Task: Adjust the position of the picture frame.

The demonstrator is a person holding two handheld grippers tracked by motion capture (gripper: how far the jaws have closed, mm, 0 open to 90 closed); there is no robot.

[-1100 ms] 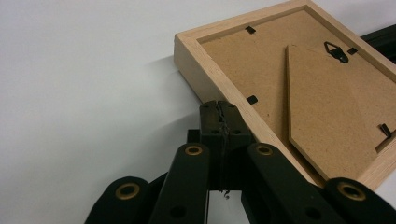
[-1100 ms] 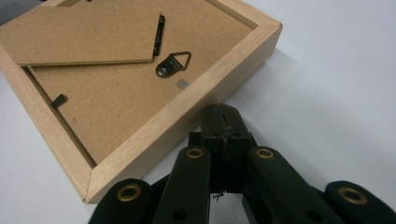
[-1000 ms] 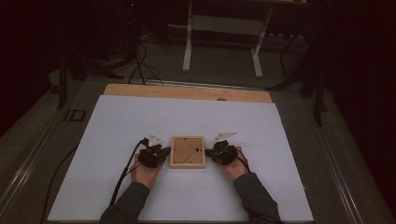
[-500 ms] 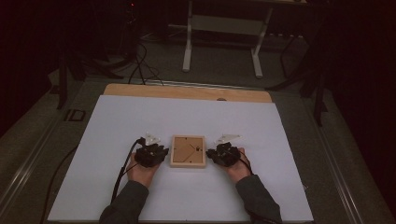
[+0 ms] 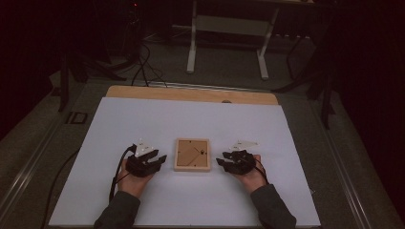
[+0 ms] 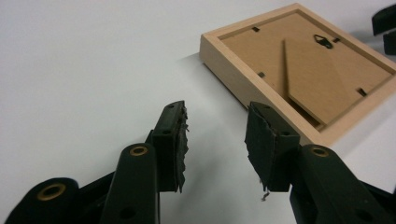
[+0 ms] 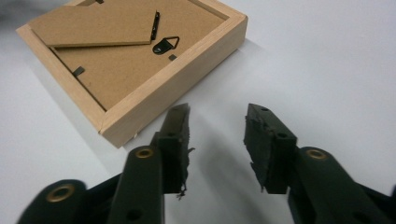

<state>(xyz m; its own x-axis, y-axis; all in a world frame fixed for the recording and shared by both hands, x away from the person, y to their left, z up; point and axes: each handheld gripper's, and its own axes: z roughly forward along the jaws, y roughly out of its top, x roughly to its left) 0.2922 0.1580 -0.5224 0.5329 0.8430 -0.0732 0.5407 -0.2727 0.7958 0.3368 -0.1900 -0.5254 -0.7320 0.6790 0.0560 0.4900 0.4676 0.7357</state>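
The left tongs stand partly open with nothing between the jaws; in the left gripper view only bare white surface shows in the gap between the worn black pads. The right tongs are open about as far and equally empty. Both pairs have just been opening, and compared with a second ago, when each sat tight against a side of the frame, both have drawn back outward, so that a strip of surface now lies between each set of tips and the wood.

Between the two tongs, just ahead of each pair of tips, the wooden picture frame lies flat and face down, its brown backing board, small metal hanger and folded easel leg turned upward. From the left tongs it sits ahead and to the right, near but not touching; from the right tongs it sits ahead and to the left, its near corner just beside the left jaw.

The likely reading is a release: the frame has been put down where it now rests, and the hands are letting go and clearing off. If so, this step looks finished, with the frame lying square and free of both tongs.
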